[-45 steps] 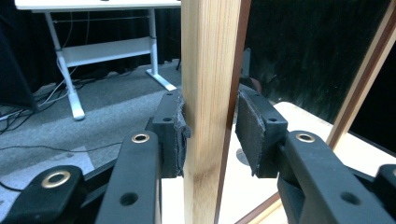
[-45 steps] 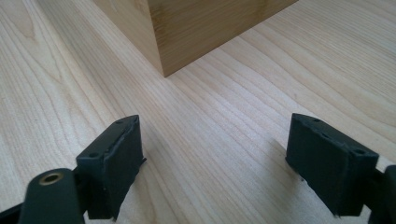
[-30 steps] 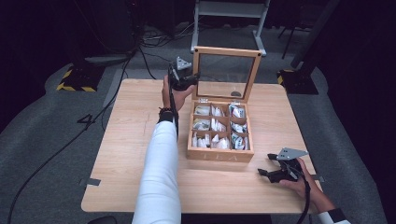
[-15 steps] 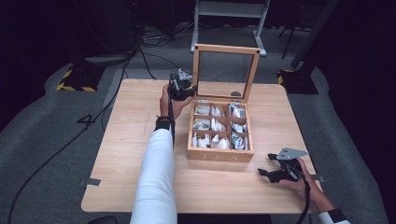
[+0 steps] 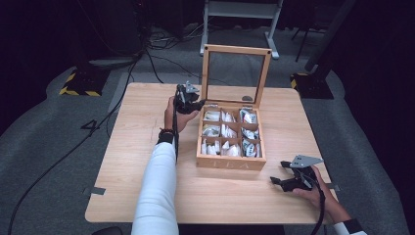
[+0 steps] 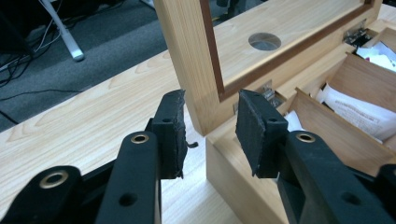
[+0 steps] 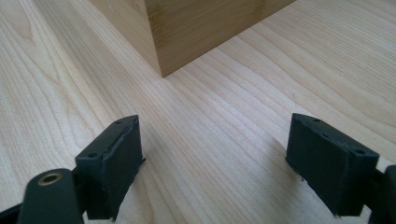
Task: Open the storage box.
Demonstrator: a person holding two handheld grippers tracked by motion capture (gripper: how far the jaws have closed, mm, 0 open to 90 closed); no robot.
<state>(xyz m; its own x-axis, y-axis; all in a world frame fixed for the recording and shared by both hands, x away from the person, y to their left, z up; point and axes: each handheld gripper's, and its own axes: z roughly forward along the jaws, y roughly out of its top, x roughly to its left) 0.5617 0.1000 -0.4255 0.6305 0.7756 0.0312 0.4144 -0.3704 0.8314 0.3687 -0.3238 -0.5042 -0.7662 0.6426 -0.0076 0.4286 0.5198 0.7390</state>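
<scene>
A wooden box (image 5: 230, 162) with several compartments of white packets (image 5: 227, 131) stands mid-table. Its glass-paned lid (image 5: 236, 49) is upright. My left gripper (image 5: 193, 105) is at the box's back left corner, low beside the lid's left post. In the left gripper view the jaws (image 6: 210, 116) straddle that post (image 6: 196, 56) near the hinge. They have just opened a little, a thin gap shows on each side, and the pads do not press on it. My right gripper (image 5: 276, 172) rests open on the table near the box's front right corner (image 7: 210, 28), with nothing between its jaws (image 7: 215, 154).
The table (image 5: 127, 161) has bare wood left of and in front of the box. A round hole (image 6: 264, 41) is cut in the tabletop behind the lid. Cables and stand feet lie on the dark floor beyond the far edge.
My left hand has sunk along the lid's left edge, from its upper corner down to the hinge. The lid stays upright. The right hand has not moved.
</scene>
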